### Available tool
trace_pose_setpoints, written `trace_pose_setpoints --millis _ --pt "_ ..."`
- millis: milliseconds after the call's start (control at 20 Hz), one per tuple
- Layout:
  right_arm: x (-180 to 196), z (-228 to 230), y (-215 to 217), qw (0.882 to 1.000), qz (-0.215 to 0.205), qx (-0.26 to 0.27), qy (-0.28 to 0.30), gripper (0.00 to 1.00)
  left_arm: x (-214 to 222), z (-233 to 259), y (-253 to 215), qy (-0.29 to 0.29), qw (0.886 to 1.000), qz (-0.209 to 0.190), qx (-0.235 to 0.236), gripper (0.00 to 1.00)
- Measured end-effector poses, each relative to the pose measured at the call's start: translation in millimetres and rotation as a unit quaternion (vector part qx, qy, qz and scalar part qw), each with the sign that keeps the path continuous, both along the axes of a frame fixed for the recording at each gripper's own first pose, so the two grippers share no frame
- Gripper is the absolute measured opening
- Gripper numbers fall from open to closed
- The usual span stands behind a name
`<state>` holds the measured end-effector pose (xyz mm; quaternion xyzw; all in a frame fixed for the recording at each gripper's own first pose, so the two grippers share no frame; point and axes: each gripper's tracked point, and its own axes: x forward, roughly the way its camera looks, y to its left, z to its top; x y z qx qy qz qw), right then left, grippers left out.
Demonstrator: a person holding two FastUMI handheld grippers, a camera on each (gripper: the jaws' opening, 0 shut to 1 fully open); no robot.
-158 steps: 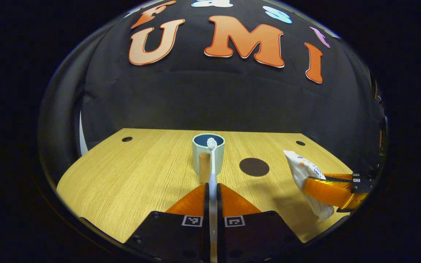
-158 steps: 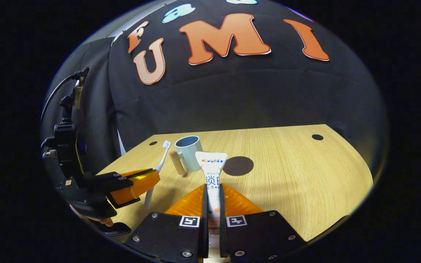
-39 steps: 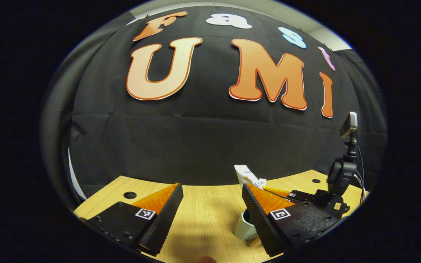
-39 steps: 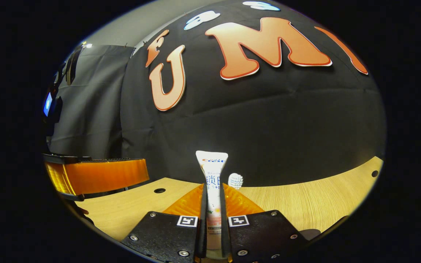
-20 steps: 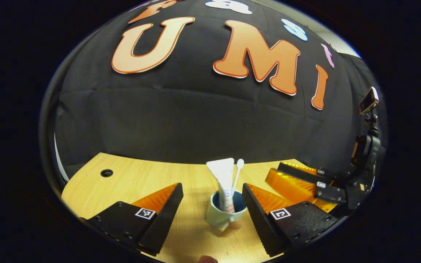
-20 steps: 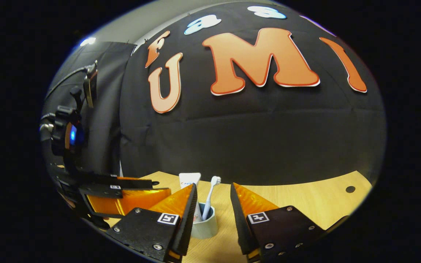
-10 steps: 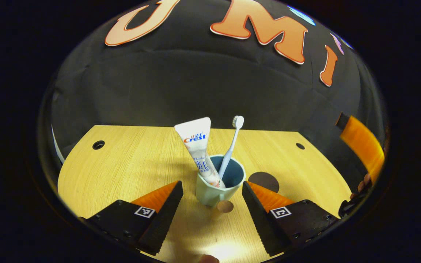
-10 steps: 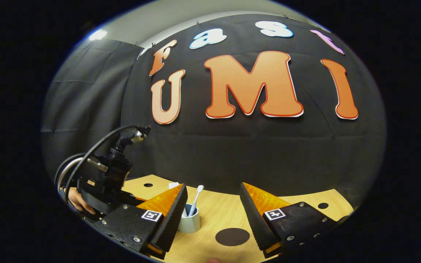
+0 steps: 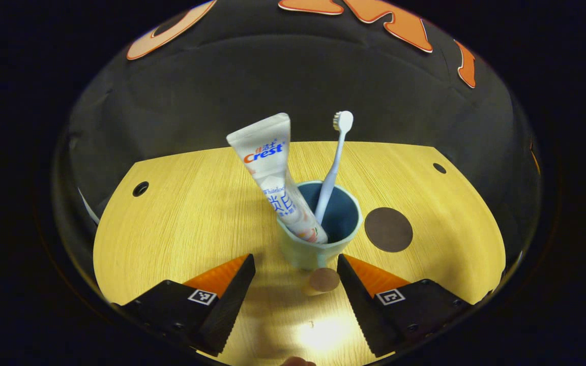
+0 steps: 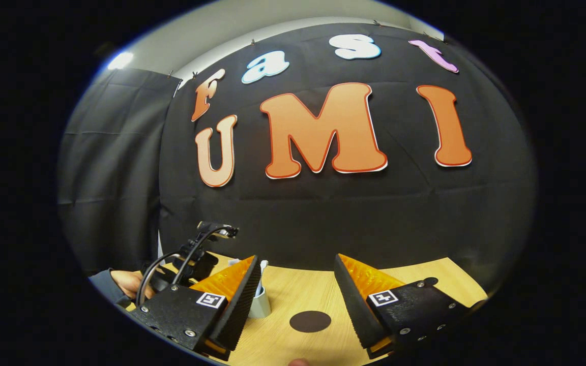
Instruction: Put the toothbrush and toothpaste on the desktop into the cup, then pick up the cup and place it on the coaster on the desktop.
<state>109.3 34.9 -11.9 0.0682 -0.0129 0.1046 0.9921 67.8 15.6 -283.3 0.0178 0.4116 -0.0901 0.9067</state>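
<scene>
Ahead of my left tongs I count one pale green cup (image 9: 318,249), one white toothpaste tube (image 9: 275,173), one white toothbrush (image 9: 334,157), and one dark round coaster (image 9: 388,229).

We are in a recording booth rather than a lived-in room. Black cloth (image 10: 323,218) hangs as the back and side walls, with a plain pale wall (image 10: 252,25) showing above it. We work at a light wooden desktop (image 9: 186,213) with round cable holes (image 9: 140,188) near its corners, lit brightly from above.
</scene>
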Motion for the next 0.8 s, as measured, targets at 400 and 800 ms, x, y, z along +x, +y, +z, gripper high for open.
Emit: trace_pose_setpoints --millis 400,800 --pt "-55.6 -1.0 -29.8 1.0 0.003 -0.016 -0.003 0.87 -6.0 -13.0 -22.0 0.064 0.998 0.014 -0.003 0.88" --pt "-91.0 -12.8 -53.7 1.0 0.001 -0.007 0.0 0.87 -3.0 -23.7 -20.5 0.087 0.995 0.046 0.021 0.26"
